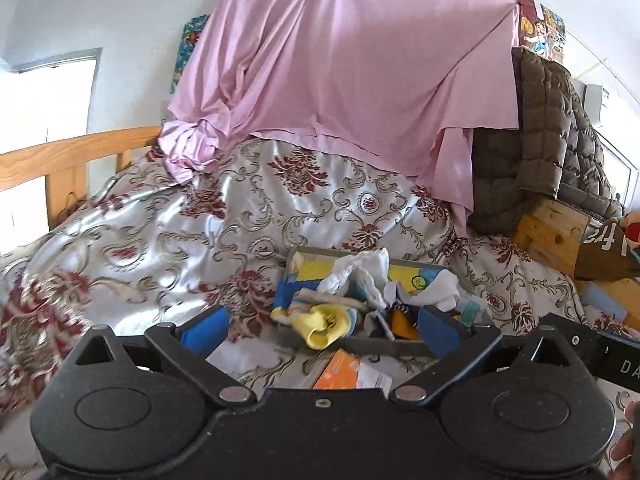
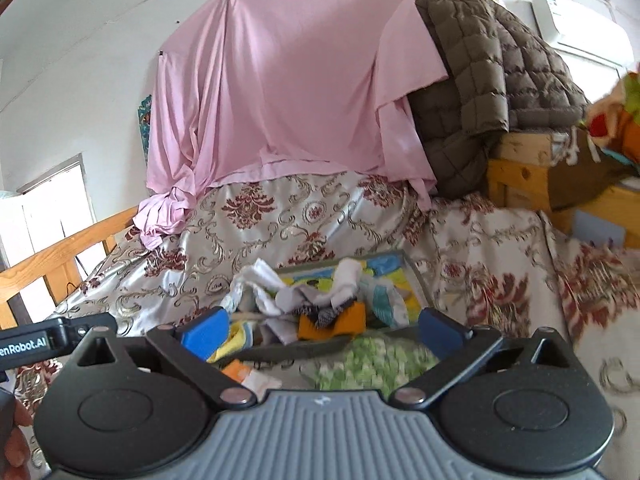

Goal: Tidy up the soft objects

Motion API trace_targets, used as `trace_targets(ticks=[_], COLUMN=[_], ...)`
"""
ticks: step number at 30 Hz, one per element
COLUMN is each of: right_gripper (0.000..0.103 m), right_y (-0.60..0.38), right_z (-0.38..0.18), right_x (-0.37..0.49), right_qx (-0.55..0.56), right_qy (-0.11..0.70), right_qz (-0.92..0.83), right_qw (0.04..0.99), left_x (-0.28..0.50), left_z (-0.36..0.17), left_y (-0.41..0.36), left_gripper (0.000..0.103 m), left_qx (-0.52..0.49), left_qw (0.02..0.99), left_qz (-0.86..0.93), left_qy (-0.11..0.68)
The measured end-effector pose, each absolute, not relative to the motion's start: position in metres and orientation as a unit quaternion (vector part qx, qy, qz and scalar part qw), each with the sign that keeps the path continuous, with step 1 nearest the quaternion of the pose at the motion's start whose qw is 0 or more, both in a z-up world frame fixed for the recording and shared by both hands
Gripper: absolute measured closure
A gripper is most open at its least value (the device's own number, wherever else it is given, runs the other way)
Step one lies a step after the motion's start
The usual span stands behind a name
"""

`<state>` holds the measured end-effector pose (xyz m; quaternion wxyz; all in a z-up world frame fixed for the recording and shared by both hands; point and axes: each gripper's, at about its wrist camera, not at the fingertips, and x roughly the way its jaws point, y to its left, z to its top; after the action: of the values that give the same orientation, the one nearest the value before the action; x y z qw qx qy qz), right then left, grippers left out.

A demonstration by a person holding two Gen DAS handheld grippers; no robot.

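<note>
Low in both frames, the left gripper (image 1: 320, 330) and right gripper (image 2: 320, 330) hold their jaws wide apart, empty. Beyond them a grey tray (image 1: 362, 344) of socks sits on the bed (image 1: 160, 240), with bare bedspread at frame left.

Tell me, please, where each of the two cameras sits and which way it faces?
Left wrist: rides on the left gripper, looking forward and slightly down over a patterned bedspread at a tray of socks; open blue fingers and a fingertip at the right edge show.
Right wrist: rides on the right gripper, facing the same tray; open fingers and part of a hand show.
Shared: tray, bedspread, pink sheet, quilted jacket.
</note>
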<state>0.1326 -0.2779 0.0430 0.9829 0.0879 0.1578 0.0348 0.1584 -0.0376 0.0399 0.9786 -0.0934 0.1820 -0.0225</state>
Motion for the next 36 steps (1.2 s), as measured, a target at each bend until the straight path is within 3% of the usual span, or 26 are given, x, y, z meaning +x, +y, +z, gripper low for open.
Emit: trace_targets(ticks=[18, 36], right_gripper=[0.0, 0.0], right_y=[-0.253, -0.245], right_z=[0.024, 0.013], right_x=[0.053, 0.05], right_qx=[0.079, 0.072], right_qy=[0.207, 0.237], right_qz=[0.023, 0.022], right_qw=[0.975, 0.969], left_x=[0.066, 0.054], left_z=[0.014, -0.001], left_y=[-0.011, -0.013], left_gripper=[0.001, 0.001], left_qx=[-0.083, -0.064], left_qw=[0.973, 0.971], left_qz=[0.005, 0.009], left_qy=[0.215, 0.229])
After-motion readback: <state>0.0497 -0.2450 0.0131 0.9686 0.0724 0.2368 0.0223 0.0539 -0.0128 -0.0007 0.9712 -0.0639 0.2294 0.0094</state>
